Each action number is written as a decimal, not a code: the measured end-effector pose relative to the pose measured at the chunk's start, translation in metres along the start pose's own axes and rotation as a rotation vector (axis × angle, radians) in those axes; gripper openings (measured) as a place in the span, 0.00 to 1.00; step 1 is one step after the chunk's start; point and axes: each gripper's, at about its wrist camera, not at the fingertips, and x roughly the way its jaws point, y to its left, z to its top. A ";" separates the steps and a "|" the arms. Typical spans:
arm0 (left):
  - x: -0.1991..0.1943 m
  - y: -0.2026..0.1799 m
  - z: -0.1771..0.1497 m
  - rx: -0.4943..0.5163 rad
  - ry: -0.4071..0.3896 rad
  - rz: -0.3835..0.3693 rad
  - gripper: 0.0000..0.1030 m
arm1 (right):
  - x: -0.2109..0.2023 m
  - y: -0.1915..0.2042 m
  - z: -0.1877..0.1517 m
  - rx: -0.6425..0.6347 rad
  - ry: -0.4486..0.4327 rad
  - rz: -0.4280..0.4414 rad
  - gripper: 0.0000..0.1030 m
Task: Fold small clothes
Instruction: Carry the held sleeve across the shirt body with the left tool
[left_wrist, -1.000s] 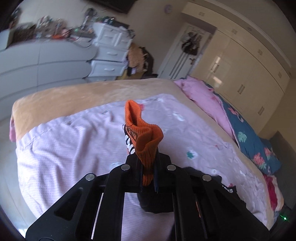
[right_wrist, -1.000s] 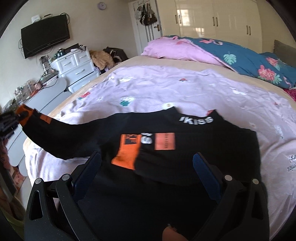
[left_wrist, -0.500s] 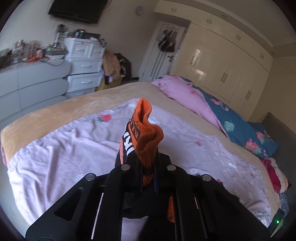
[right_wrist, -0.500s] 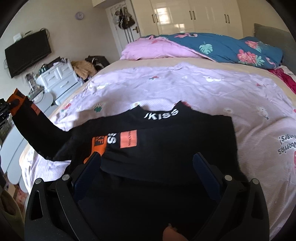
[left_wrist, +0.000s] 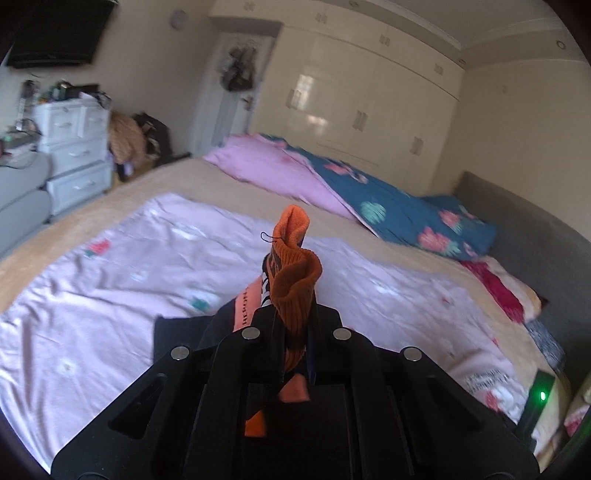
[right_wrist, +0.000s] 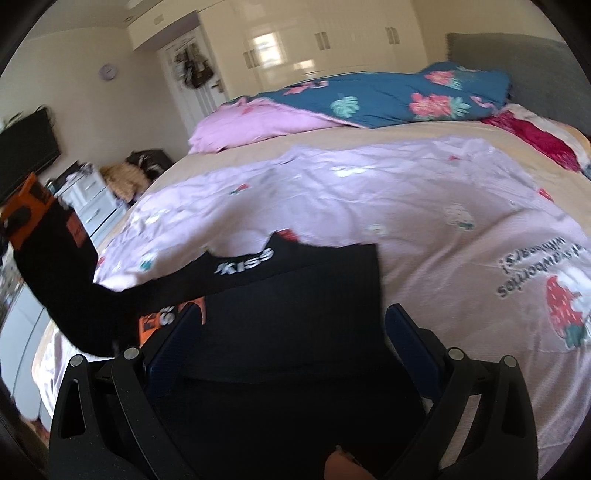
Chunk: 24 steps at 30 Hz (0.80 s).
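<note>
Black top (right_wrist: 295, 314) lies near on the pink sheet (right_wrist: 369, 206), sleeve raised at left. My left tongs (left_wrist: 295, 325) are clamped on its orange cuff (left_wrist: 293, 280); my right tongs (right_wrist: 291, 347) stand wide over the body, gripping nothing. Risks, as I judge: cuff slips out, or the pull drags the body and skews the fold.
</note>
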 end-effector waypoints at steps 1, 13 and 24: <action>0.005 -0.005 -0.005 0.004 0.021 -0.023 0.02 | -0.002 -0.006 0.000 0.013 -0.003 -0.006 0.96; 0.057 -0.038 -0.077 0.100 0.257 -0.152 0.02 | -0.011 -0.059 0.007 0.172 -0.029 -0.061 0.96; 0.086 -0.064 -0.145 0.226 0.464 -0.253 0.05 | -0.002 -0.064 0.004 0.192 0.001 -0.059 0.96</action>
